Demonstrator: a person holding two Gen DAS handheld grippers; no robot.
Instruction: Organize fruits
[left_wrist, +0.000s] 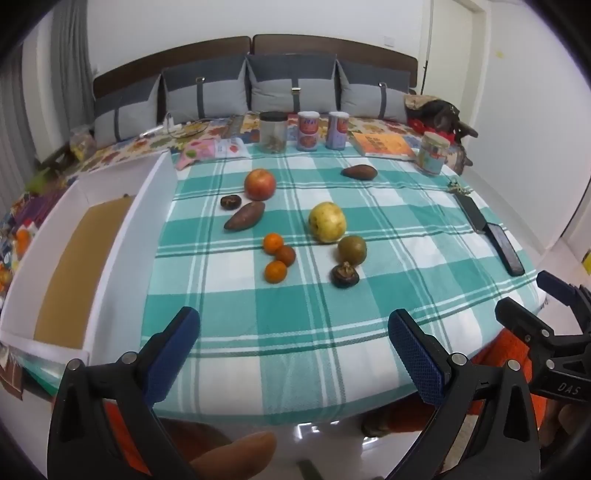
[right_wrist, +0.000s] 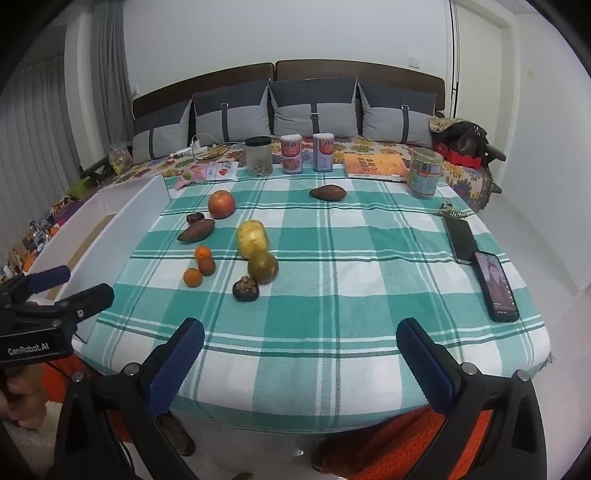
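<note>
1. Both tongs hang at the near edge of the checked cloth (left_wrist: 332, 325), tilted down toward it. The left gripper (left_wrist: 293, 341) stands spread wide with nothing between its blue pads; the right gripper (right_wrist: 300, 354) is spread the same way and also empty. That wide stance suits a start: neither has committed to a fruit.

2. The fruits lie loose ahead of the tongs, none touched. Nearest the left gripper are three small oranges (left_wrist: 277, 256) bunched together, with a dark wrinkled fruit (left_wrist: 344, 275) just beside a brownish-green round one (left_wrist: 352, 249).

3. Farther ahead sits the yellow pear-like fruit (left_wrist: 327, 221), touching or nearly touching the green one. Beyond it, left of centre, are a red apple (left_wrist: 260, 184), a small dark fruit (left_wrist: 231, 202) and a sweet potato (left_wrist: 245, 216). A second sweet potato (left_wrist: 359, 172) lies apart, far ahead.

4. A white box (left_wrist: 122, 236) stands open to the left of the left gripper, alongside the cloth; it is probably where the fruits go, being within easy reach.

5. Two phones (right_wrist: 495, 288) lie ahead and right of the right gripper, clear of the fruit.
</note>
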